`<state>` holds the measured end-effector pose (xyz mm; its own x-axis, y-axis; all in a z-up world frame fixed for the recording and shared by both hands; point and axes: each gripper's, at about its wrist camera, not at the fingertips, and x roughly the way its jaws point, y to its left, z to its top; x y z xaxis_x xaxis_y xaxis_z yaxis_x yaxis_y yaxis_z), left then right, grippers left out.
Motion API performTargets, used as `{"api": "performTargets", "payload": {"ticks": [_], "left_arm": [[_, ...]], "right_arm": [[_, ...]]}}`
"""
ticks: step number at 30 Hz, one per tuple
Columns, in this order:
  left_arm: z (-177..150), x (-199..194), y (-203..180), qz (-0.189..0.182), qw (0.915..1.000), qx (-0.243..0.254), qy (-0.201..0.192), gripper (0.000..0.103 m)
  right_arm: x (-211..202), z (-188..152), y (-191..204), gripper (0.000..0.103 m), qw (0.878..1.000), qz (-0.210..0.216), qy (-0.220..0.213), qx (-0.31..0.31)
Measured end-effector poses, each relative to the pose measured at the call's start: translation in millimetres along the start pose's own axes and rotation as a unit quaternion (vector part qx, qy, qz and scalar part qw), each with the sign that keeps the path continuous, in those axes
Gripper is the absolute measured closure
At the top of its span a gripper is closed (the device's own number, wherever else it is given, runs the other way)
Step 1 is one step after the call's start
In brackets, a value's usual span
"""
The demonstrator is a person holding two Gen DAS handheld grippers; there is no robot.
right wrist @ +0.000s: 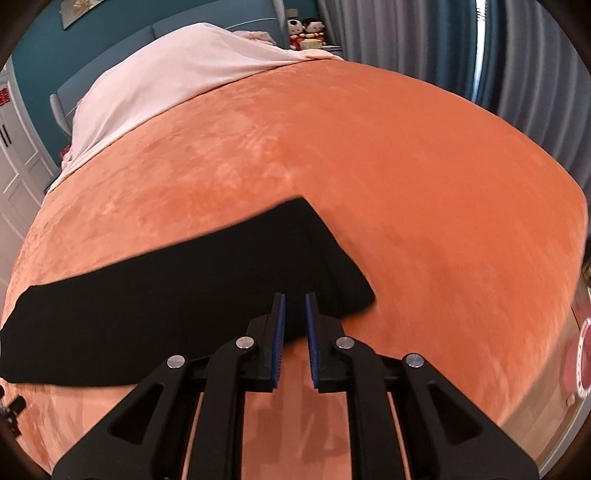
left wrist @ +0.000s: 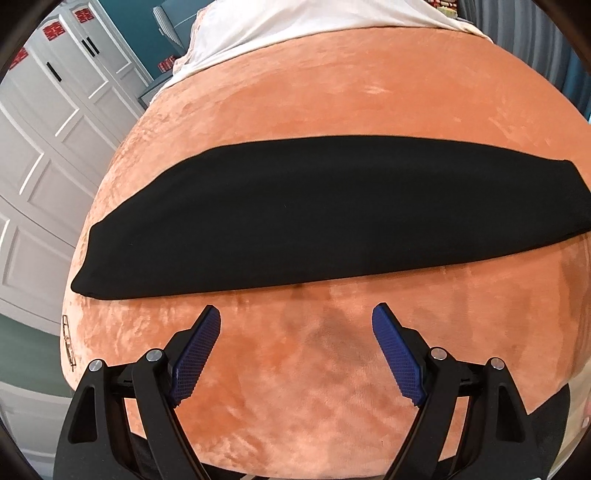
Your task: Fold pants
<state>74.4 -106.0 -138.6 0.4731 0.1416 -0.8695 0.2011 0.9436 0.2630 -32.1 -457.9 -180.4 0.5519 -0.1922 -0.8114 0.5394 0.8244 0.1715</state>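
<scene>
The black pants (left wrist: 332,214) are laid out flat as one long folded strip across the orange plush blanket (left wrist: 332,92) on the bed, running side to side near the foot end.

From the left wrist view the whole strip is seen end to end, and the left tongs (left wrist: 296,314) are held wide apart over bare blanket, just short of the near edge of the pants – nothing is gripped between the blue pads (left wrist: 195,358). A white wardrobe (left wrist: 48,147) with red paper cutouts on its doors is picked up on that side only, and white bedding (left wrist: 295,22) is seen at the head of the bed.

The right wrist view gives something different: only the right-hand end of the pants (right wrist: 184,295) is seen up close, with its slanted end edge and a slight ridge in the cloth. The right tongs (right wrist: 294,295) are nearly closed, a narrow gap left between the pads (right wrist: 312,343), and are set over the near edge of the cloth. Whether fabric is actually pinched can't be told – the black cloth behind the gap hides it. Grey-blue curtains (right wrist: 461,55) and a couple of dolls (right wrist: 306,31) by the headboard show up in this view only.
</scene>
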Motion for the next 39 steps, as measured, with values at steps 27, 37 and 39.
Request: {"api": "performTargets", "payload": {"ticks": [27, 37, 39], "left_arm": [[-6.0, -22.4, 6.6, 0.009, 0.9995, 0.001, -0.030, 0.021], [-1.4, -9.3, 2.0, 0.013, 0.9997, 0.008, -0.018, 0.021], [-0.7, -8.8, 1.3, 0.016, 0.9997, 0.010, -0.018, 0.021]], "right_arm": [[-17.1, -26.7, -24.4, 0.048, 0.994, 0.022, -0.016, 0.103], [11.8, -20.0, -70.3, 0.048, 0.977, 0.062, 0.004, 0.205], [10.8, -12.7, -67.2, 0.048, 0.979, 0.054, -0.009, 0.196]]}}
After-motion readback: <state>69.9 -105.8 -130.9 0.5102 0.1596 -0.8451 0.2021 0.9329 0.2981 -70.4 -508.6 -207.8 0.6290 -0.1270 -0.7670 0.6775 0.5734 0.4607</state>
